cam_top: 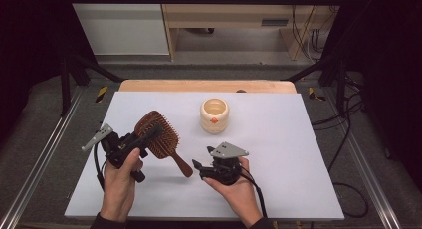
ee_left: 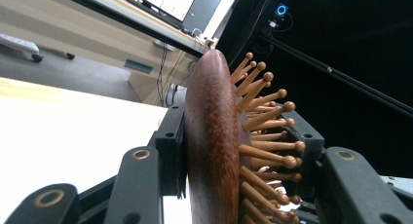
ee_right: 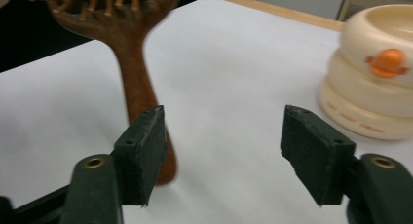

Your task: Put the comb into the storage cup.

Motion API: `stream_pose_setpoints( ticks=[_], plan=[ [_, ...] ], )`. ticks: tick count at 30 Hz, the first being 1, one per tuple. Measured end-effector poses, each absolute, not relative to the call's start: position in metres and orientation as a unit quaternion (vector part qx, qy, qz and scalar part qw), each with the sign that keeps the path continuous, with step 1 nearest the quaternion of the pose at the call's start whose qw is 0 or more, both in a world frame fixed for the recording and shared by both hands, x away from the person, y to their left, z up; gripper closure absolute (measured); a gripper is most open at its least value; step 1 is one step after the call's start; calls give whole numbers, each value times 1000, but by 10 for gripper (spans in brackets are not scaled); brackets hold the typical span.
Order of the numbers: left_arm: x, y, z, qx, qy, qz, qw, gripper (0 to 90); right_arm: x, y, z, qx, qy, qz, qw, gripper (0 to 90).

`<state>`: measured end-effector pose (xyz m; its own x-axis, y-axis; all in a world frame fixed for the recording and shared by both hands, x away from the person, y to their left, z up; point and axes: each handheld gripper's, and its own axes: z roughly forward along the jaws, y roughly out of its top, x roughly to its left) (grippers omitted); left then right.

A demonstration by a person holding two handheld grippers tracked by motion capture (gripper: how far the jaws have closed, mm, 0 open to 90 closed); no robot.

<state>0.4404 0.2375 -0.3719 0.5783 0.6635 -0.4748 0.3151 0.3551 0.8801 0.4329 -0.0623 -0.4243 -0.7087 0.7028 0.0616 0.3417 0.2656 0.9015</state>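
Note:
A brown wooden paddle hairbrush (cam_top: 160,135) is held above the white table (cam_top: 278,139) at the left, its handle (cam_top: 182,165) pointing down to the right. My left gripper (cam_top: 145,138) is shut on the brush head; in the left gripper view the wooden back (ee_left: 209,136) and the bristles (ee_left: 265,136) sit between the two jaws. My right gripper (cam_top: 198,167) stands open just right of the handle end with nothing between its fingers. In the right gripper view the handle (ee_right: 136,87) lies beyond the left fingertip (ee_right: 143,146), and my right gripper (ee_right: 224,153) has bare table between its pads.
A cream round cup (cam_top: 214,115) with an orange mark stands at the middle back of the table, also at the right of the right gripper view as the cream cup (ee_right: 375,83). A wooden strip (cam_top: 206,85) runs along the table's far edge.

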Motion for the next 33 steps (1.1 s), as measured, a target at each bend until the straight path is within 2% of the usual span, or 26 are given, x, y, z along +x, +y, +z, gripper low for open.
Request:
stream_pose_setpoints(
  ticks=[1,2,3,5,6,7,10,18,33],
  plan=[
    [440,237,-372,554,442,125,695,522,433,-62,-424,337,775,504,179,316],
    [440,238,-370,556,440,135,692,522,435,-73,-425,341,770,503,192,256],
    [440,238,-370,556,440,135,692,522,435,-73,-425,341,770,503,192,256],
    [439,239,-369,556,436,143,693,522,436,-90,-426,331,778,497,197,154],
    [439,239,-369,556,436,143,693,522,436,-90,-426,331,778,497,197,154],
    [439,239,-369,558,434,148,692,522,436,-97,-426,331,781,493,195,116],
    [438,238,-371,561,435,160,686,522,431,-128,-427,334,776,490,214,67],
    [437,227,-370,564,426,158,690,522,433,-173,-427,362,742,512,236,85],
    [452,219,-356,571,421,155,688,522,428,-190,-434,391,720,510,264,84]
  ],
)
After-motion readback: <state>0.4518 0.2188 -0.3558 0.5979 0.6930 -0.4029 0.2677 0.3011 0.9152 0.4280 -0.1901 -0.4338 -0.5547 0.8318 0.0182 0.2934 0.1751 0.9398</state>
